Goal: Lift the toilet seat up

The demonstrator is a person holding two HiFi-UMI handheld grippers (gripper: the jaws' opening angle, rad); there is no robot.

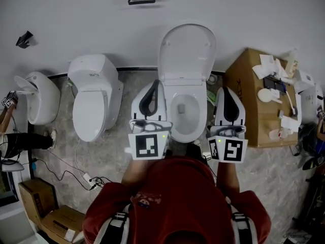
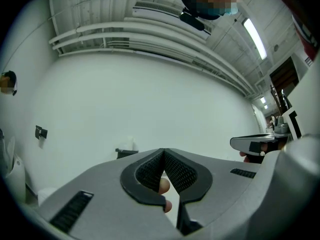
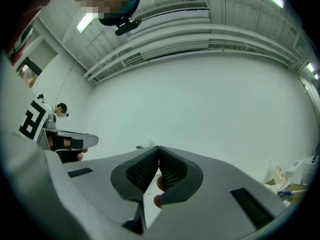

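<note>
Your jaws are closed tip to tip on both the left gripper (image 2: 163, 153) and the right gripper (image 3: 158, 150), holding nothing. They flank the toilet bowl (image 1: 202, 117). The toilet seat (image 1: 187, 52) seems raised upright behind it, though seat and lid blur together.

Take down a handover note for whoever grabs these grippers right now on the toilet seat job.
Left gripper: shut, holding nothing.
Right gripper: shut, holding nothing.
In the head view they sit one on each side of the middle toilet bowl.
The lid stands raised against the wall.
Done: lid up. Whether the seat ring is raised with it cannot be told.
Left: check the seat ring and lift it if it lies on the bowl.
</note>
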